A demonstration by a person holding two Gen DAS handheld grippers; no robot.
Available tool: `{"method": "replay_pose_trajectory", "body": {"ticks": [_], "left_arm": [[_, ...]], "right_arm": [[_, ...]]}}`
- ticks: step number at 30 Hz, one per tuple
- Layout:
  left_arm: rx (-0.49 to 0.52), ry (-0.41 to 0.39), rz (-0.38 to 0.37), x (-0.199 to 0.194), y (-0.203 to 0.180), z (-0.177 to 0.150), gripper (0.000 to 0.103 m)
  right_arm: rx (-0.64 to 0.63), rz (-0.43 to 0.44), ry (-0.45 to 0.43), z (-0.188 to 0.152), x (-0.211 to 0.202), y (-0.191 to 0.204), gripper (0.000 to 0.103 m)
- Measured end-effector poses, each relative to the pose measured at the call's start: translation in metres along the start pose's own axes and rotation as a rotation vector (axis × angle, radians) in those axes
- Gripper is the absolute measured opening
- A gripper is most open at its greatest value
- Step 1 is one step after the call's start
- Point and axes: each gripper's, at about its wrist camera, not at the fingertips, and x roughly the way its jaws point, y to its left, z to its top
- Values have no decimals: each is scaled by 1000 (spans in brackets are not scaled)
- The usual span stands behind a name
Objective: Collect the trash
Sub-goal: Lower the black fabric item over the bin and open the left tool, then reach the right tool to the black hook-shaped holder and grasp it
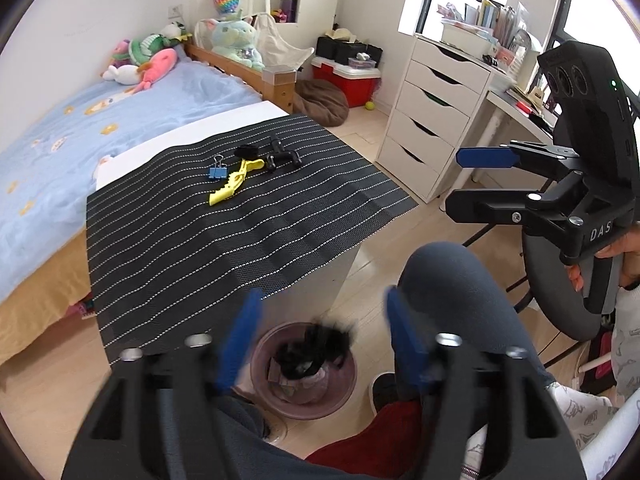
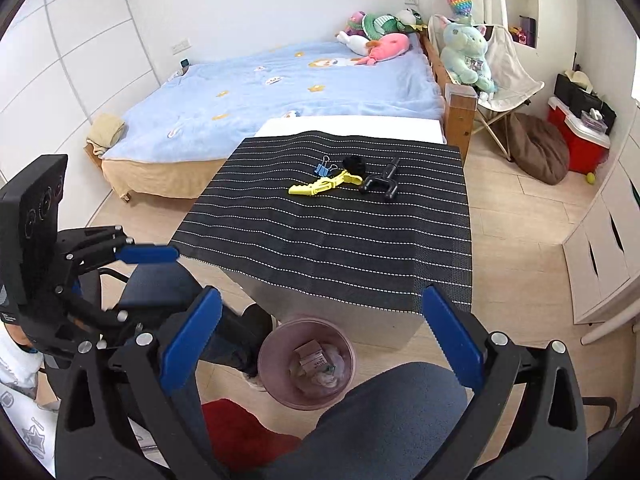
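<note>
Your left gripper [image 1: 322,336] hangs with its blue-padded jaws spread apart and nothing between them, directly above the round translucent pink wastebasket [image 1: 348,390] on the pale wood floor. A fuzzy black clump [image 1: 320,346] shows in the gap over the basket's mouth (blurred, and whether it is in the air or resting on the contents you cannot tell), with crumpled paper and a small cardboard box [image 2: 313,354] lying inside the bin. Your right gripper [image 2: 322,340] also stands wide open and empty, held above your knee and looking down on the same wastebasket [image 2: 266,354], which sits just beside the front edge of the small white table [image 1: 316,284]. A black woven mat with thin white dashed stripes [image 1: 224,232] covers that table and overhangs its near side. Toward the mat's far end lie a yellow plastic hair clip [image 1: 234,182], a blue binder clip [image 1: 217,170] touching its side, a small black fuzzy tuft [image 1: 248,151] at the clip's far tip, and a black Y-shaped plastic piece [image 1: 282,155] just beside them. Beyond the table is a bed with a light blue blanket [image 2: 280,92] and plush toys [image 2: 380,36] at its head; a white chest of drawers [image 1: 434,118] stands to the right.
</note>
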Motion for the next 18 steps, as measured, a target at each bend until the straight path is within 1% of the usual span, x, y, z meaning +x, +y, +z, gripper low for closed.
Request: {"method": "replay_pose_trajectory", "body": {"ticks": [1,3,5,11,14,18], "left_arm": [[-4,-6,3,0,1,0,87],[-16,-16,6,-1,2,-1,91],[-21,-23,31,0,3,0,94],[-51,-30,82,0,12,1,95],[-71,-32,77,1,18,1,95],[-88,-46,90,1,23,4,95]], "right_arm": [[0,0,0,0,0,0,99],[3,0,2,-1,0,0,99],[5,-1,6,-2,2,-1,99],[3,6,21,-4,8,1,99],[7,10,28,-4,12,1,99],[15,5,34,-3,17,-1,99]]}}
